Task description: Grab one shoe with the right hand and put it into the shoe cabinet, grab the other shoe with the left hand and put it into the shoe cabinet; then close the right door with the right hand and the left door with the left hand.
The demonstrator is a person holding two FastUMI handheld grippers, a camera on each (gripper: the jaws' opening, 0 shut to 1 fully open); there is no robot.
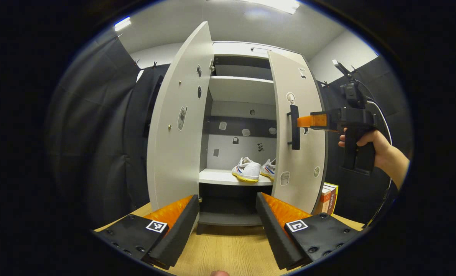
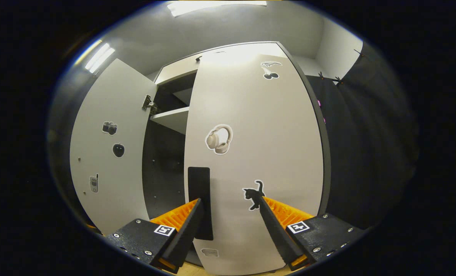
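Taking the shoe cabinet (image 1: 235, 115) as the landmark and reading the left gripper view from left to right: the left door (image 1: 174, 126) stands swung wide open on the cabinet's left side, a stiff flat panel dotted with stickers. Inside, on the lower shelf (image 1: 216, 177), the two white shoes (image 1: 247, 169) sit side by side, toes toward the back, so the putting-away part looks done. Next comes the right door (image 1: 298, 130), partly swung in across the cabinet's opening, with its dark vertical handle (image 1: 294, 127) near the free edge. Right of that door, the right gripper (image 1: 308, 121) (held by a person's hand (image 1: 373, 143)) reaches the door at handle height.

In the right gripper view the handle (image 2: 200, 191) sits just by the left finger, with the right door (image 2: 251, 153) close ahead; the right gripper (image 2: 229, 214) has its jaws spread apart and grasps nothing. The left gripper (image 1: 228, 218) hangs in front of the cabinet's base, above the wooden table (image 1: 231, 253), jaws likewise wide and empty.

The doors should handle as rigid, light, hinge-guided boards: they likely swing with a gentle push. The flat face near the handle, far from the hinges, seems the best spot to press, since the smooth surface could let a finger slide.
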